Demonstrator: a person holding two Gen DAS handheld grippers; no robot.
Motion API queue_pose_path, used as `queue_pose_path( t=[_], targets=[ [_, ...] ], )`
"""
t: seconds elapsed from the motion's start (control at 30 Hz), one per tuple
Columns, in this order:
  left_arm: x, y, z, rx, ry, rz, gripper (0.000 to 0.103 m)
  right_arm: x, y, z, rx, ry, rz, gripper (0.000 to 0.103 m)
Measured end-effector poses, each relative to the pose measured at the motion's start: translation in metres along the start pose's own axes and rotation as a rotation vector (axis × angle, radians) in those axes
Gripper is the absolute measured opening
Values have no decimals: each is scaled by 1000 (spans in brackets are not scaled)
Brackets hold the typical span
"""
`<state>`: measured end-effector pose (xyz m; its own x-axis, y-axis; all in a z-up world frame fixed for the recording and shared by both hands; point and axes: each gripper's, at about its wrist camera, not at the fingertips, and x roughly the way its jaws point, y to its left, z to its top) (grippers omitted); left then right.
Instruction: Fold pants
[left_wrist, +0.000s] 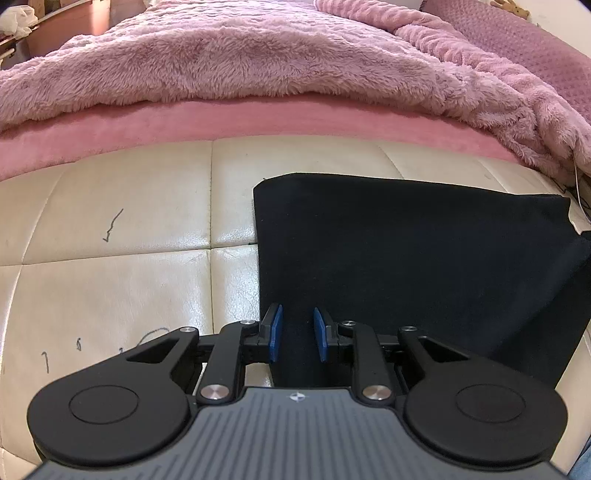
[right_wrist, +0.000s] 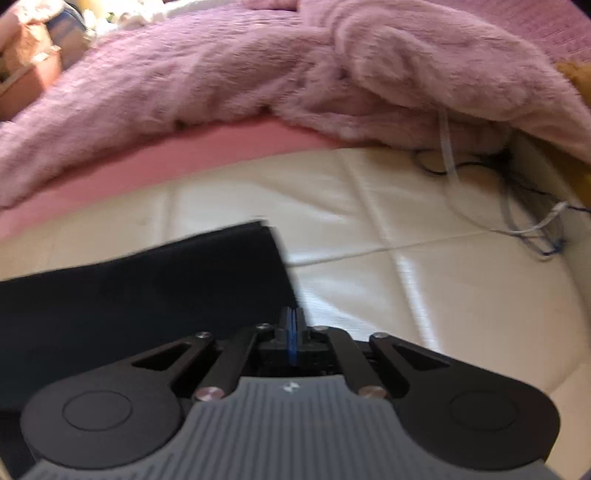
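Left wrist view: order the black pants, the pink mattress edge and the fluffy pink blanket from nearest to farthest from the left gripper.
1. Black pants, right at the left gripper.
2. Pink mattress edge, beyond the cream cushion.
3. Fluffy pink blanket, on top, behind that.

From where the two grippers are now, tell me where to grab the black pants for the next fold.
Grip the near edge of the pants, at its two ends, coming down from the near side. They lie flat on the cream cushion with straight side edges, so the near corners give the cleanest hold. The left gripper stands part open over the near left edge; the right gripper is shut near the right edge.
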<state>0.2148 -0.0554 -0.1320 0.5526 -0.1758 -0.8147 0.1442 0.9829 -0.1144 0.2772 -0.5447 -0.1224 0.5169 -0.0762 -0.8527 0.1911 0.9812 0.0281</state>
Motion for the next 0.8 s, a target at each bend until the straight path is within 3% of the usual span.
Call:
queue_pose_path(
  t=[0.17,0.37,0.5,0.8],
  targets=[
    [-6,6,9,-38,-25,-27,26,-21,-21,2,74,-37,19,0],
    [5,10,46,-36,-69,-25,26,-32,11,10,-24,-138,155,0],
    [25,11,61,-47,-58,-61,26,-11,36,18,-89,-124,155,0],
    [61,21,73,-16,-65,26,10,36,33,29,-87,-96,63,0]
  ],
)
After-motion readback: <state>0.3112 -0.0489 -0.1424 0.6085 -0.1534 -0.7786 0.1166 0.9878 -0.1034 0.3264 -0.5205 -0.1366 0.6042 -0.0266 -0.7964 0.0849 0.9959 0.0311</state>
